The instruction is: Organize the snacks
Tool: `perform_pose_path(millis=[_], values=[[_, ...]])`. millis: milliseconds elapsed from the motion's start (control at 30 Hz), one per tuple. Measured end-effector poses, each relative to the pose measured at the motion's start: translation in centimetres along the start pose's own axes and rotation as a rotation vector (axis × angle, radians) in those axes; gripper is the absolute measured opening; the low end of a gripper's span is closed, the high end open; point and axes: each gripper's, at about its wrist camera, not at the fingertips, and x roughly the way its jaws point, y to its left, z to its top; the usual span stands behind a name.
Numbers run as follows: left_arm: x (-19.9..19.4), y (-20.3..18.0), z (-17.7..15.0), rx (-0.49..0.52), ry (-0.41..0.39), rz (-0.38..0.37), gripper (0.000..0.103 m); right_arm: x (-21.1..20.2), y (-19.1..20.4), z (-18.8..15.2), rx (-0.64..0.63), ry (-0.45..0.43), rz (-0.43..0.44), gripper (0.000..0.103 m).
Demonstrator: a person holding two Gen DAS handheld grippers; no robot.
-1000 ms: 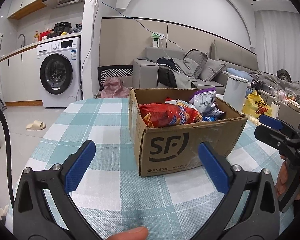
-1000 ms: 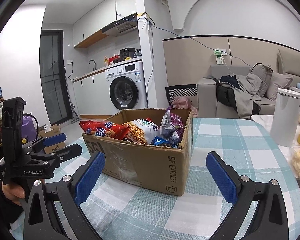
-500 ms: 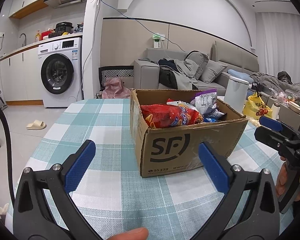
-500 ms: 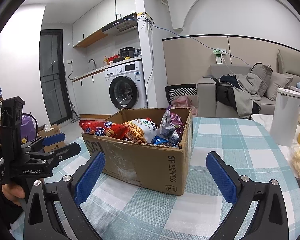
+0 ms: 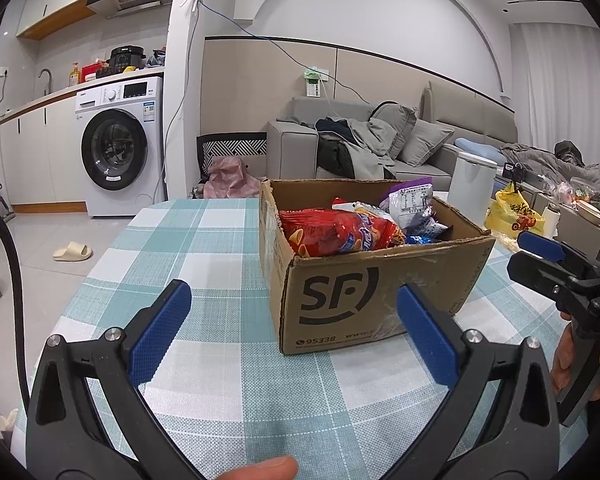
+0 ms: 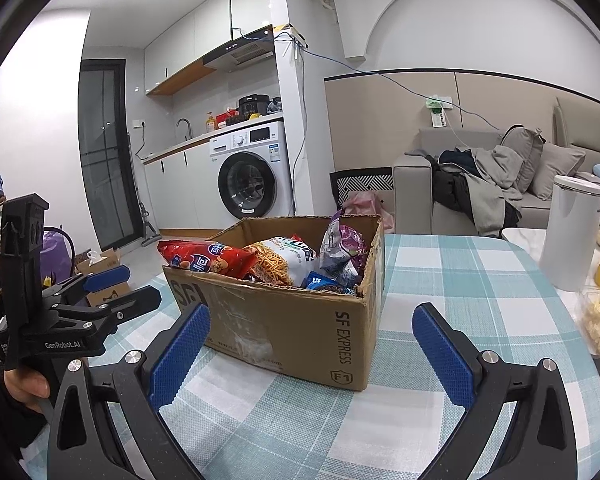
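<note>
In your left wrist view, your left gripper (image 5: 294, 332) fills the bottom of the frame with its blue pads spread wide and nothing between them, only checked tablecloth (image 5: 188, 248). The cardboard box (image 5: 364, 280) sits just right of centre, ahead of the fingers and apart from them; its printed short face looks at you, and its long axis runs away toward the upper part of the frame. The red chip bag (image 5: 336, 234) lies across the near end of the box, its length roughly left to right, so it is the nearest snack to this gripper. Behind it, toward the right, a white and purple bag (image 5: 414, 200) stands up. At the right edge of that frame your right gripper (image 5: 540, 256) shows side-on; it is held beside the box, not over it.

In the right wrist view, the left gripper appears at the left edge, the red chip bag (image 6: 206, 258) pokes over the box's left rim, and the noodle bag (image 6: 280, 258) and purple bag (image 6: 342, 246) follow rightward. The box (image 6: 300, 320) shows a corner here, centred above the right gripper (image 6: 312, 344), whose fingers are likewise spread and empty.

My judgement: the left gripper is the better placed for the red bag. Come in over the near rim and close across the bag's narrow width, not along its length.
</note>
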Motion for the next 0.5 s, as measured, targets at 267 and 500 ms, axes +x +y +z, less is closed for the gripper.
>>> perform_pose_path(millis=[267,500], values=[[0.00,0.00,-0.05,-0.001,0.000,0.001,0.103,0.01,0.02,-0.02,-0.001,0.000,0.000,0.103],[-0.01,0.01,-0.08,-0.001,0.000,0.001,0.103,0.03,0.00,-0.03,-0.001,0.000,0.000,0.103]])
